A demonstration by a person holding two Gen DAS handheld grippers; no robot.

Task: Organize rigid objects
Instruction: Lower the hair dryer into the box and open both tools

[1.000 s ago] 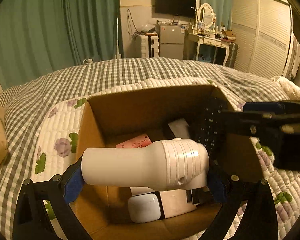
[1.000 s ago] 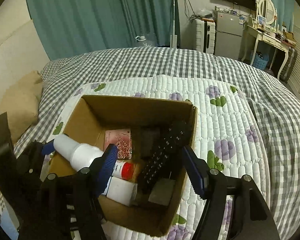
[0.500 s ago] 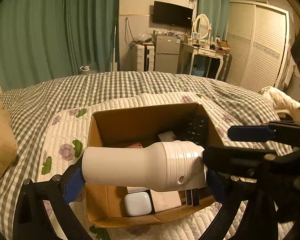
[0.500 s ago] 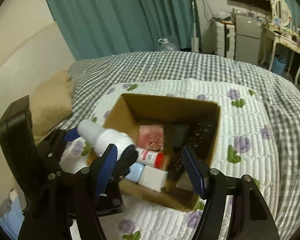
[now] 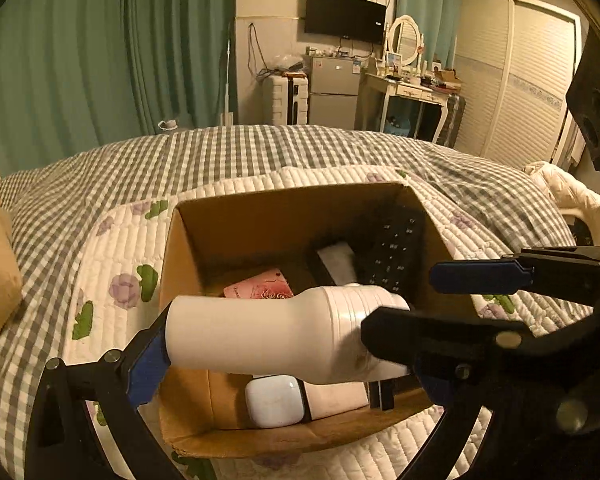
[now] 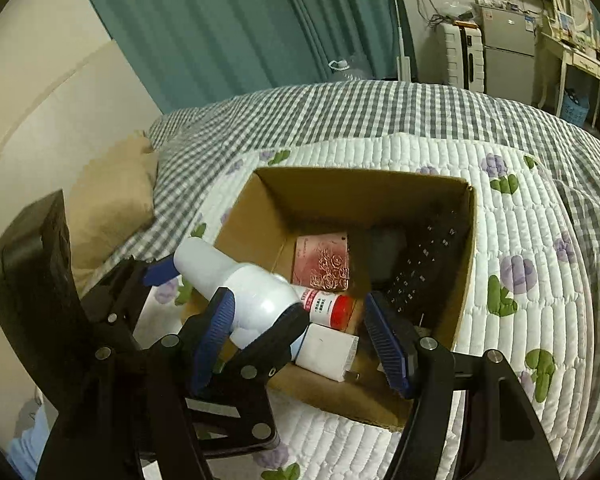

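My left gripper (image 5: 288, 348) is shut on a white plastic bottle (image 5: 268, 332), held sideways over the near edge of an open cardboard box (image 5: 260, 208). The bottle also shows in the right wrist view (image 6: 240, 280), above the box's left edge (image 6: 360, 176). In the box lie a black remote (image 5: 392, 248), a pink card (image 5: 260, 290), a white earbud case (image 5: 274, 400), a red-capped tube (image 6: 328, 304) and a white block (image 6: 328, 352). My right gripper (image 6: 300, 332) is open and empty above the box's near side, close to the bottle.
The box sits on a white quilted mat with purple flowers (image 6: 520, 272) on a grey checked bed (image 5: 220, 152). A tan pillow (image 6: 108, 196) lies at the left. Green curtains, a dresser and a wardrobe stand beyond the bed.
Both grippers have pulled back and up from the box. The right gripper let go of the black remote, which now leans inside the box. The left still holds the bottle.
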